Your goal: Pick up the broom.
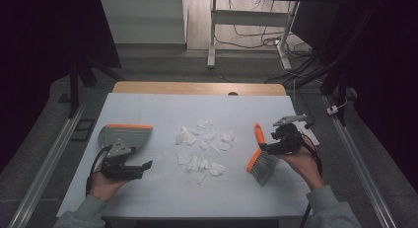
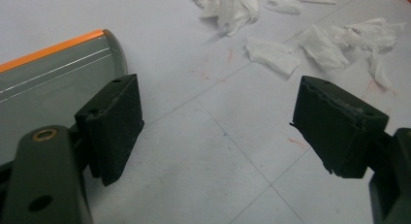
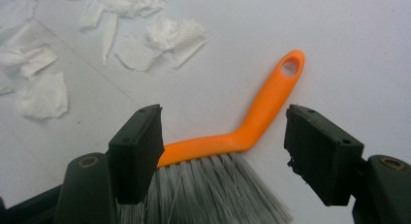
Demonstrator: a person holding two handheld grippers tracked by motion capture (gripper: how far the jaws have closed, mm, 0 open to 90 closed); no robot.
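A hand brush [image 1: 258, 158] with an orange handle [image 3: 266, 105] and grey bristles [image 3: 208, 192] lies flat on the white table top, right of centre. My right gripper [image 1: 268, 149] hovers over its head, open. In the right gripper view its jaws [image 3: 225, 124] stand apart on either side of the handle's bend without touching it. A grey dustpan [image 1: 125, 135] with an orange rim [image 2: 48, 49] lies at the left. My left gripper [image 1: 143, 167] sits just in front of it, open [image 2: 218, 122] and holding nothing. Several torn white paper scraps [image 1: 204, 144] [image 2: 271, 54] [image 3: 160, 40] lie between the two.
The white sheet [image 1: 162, 198] covers the table up to a wooden strip [image 1: 197, 88] at the far edge. A small white object [image 1: 311, 134] lies behind my right gripper. A desk frame [image 1: 212, 35] and cables stand on the floor beyond.
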